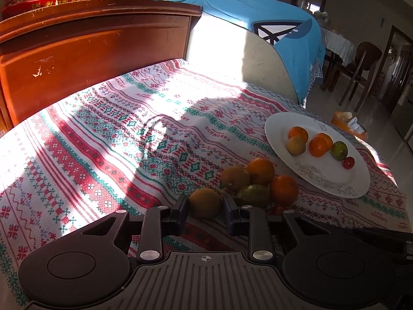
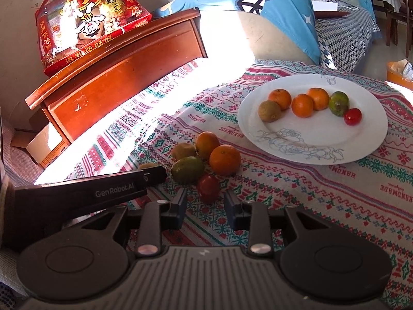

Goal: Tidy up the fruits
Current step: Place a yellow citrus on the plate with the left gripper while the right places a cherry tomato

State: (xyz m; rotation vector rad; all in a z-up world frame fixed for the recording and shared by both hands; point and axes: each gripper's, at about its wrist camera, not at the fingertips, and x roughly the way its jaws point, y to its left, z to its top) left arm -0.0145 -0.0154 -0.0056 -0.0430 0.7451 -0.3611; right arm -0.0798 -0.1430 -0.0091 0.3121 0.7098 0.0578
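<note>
A white plate with a blue flower drawing lies on the patterned tablecloth, holding three oranges, a kiwi, a green fruit and a small tomato. Left of it sits a loose pile: two oranges, a kiwi, a green fruit and a red tomato. My left gripper is open, its fingers flanking another brownish kiwi on the cloth. My right gripper is open just short of the tomato. The left gripper's black body hides most of that kiwi in the right wrist view.
A reddish wooden cabinet stands along the table's far left, with a red snack gift bag on top. Behind the table are a sofa with a blue cushion, an orange bin on the floor and wooden chairs.
</note>
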